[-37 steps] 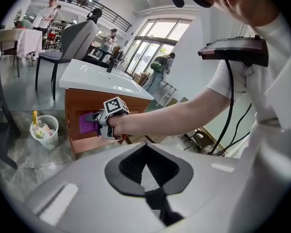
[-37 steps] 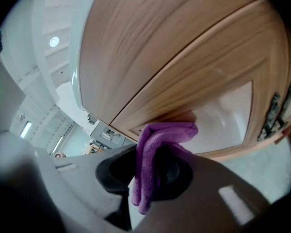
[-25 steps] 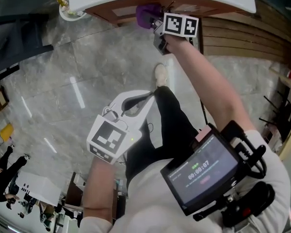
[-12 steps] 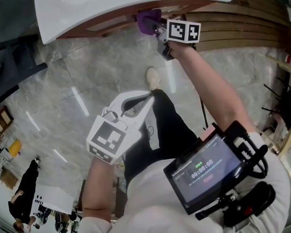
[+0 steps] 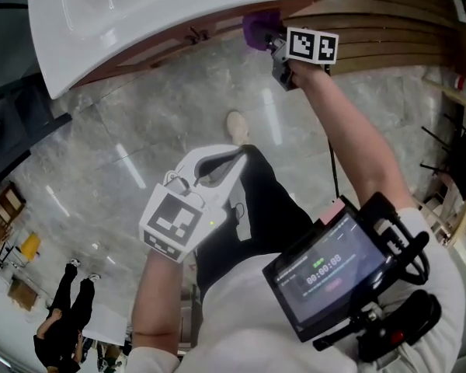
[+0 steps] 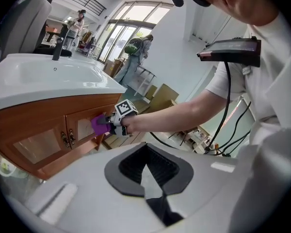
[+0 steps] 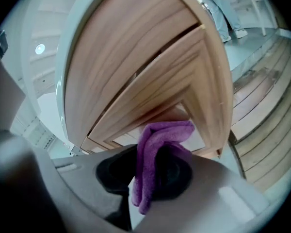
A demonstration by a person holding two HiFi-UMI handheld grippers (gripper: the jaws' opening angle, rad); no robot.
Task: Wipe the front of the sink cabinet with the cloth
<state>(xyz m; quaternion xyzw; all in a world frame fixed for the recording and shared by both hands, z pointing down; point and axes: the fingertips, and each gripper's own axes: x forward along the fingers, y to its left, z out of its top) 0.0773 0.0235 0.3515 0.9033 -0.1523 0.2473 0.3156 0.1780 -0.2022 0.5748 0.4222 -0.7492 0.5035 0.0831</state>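
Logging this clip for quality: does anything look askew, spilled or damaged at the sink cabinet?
Nothing stands out. The cabinet doors look closed and intact; the right gripper holds the purple cloth against them; the left gripper is shut, empty.

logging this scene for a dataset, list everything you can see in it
sink: one, white, on top of the cabinet
faucet: one, dark, at the back of the sink
cabinet: one, brown wood, under the sink
cloth: one, purple, at the cabinet front
floor: grey, marble-look tiles
wooden slats: brown, right of the cabinet
bystanders: at least two, far across the room
shoe: one, pale, on the floor
screen: one, black, at the person's chest
left tool: white, shut and empty, held low
right tool: shut on the cloth
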